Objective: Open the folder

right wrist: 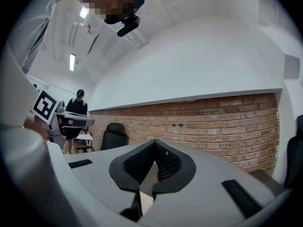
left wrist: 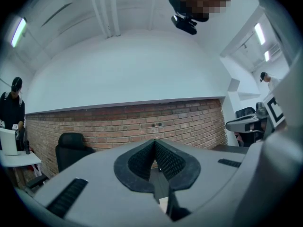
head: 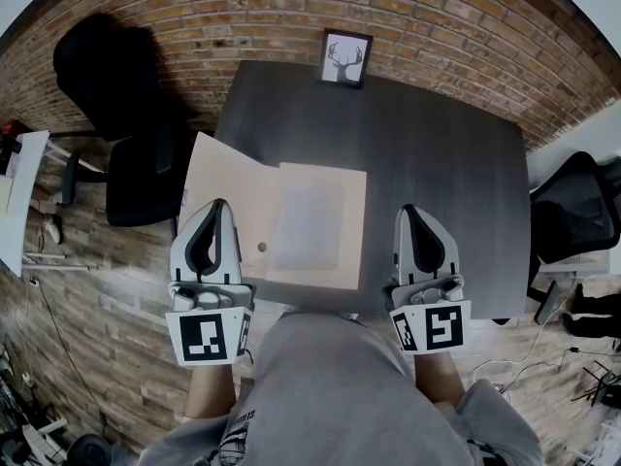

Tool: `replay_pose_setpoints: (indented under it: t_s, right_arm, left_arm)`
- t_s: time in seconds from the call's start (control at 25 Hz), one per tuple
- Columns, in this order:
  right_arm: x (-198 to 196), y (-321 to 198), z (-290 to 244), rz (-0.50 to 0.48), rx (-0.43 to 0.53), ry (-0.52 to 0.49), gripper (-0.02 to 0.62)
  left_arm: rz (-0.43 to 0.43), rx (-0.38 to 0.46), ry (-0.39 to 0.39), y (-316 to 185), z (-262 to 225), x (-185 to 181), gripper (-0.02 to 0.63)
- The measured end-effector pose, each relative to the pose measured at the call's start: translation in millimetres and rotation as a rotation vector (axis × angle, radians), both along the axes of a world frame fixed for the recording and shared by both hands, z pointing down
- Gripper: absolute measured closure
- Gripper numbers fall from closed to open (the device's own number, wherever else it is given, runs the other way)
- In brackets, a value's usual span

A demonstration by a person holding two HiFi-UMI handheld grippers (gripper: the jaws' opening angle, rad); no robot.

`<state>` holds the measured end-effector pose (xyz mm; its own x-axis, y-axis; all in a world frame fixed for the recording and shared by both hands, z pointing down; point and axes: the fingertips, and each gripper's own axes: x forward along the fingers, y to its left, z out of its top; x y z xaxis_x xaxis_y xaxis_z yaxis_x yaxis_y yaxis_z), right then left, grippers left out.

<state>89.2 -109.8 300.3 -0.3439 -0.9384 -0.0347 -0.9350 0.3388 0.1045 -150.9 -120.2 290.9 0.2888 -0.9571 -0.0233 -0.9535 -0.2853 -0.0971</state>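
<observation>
While the left claw (head: 215,205) and right claw (head: 412,210) both stand shut and empty, the folder (head: 254,200) lies spread on the table (head: 437,163) at three o'clock of the nearer left claw.

The head view sits above the near edge of the counter (head: 437,163) and looks steeply down over its top, the left tool (head: 218,204) and the right tool (head: 408,210). Each gripper view rides close behind its own tool and faces level across the counter toward the brick wall (left wrist: 142,122) beyond it. All three views share that wall and the black office chair (left wrist: 71,148) to the left of the counter.
</observation>
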Motion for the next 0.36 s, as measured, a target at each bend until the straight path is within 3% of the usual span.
replay_pose_setpoints:
  t_s: [0.36]
  right_arm:
    - [1.1, -1.3, -1.2, 0.001, 0.002, 0.002, 0.597]
  left_arm:
    - [0.000, 0.006, -0.003, -1.2, -2.7, 1.5, 0.604]
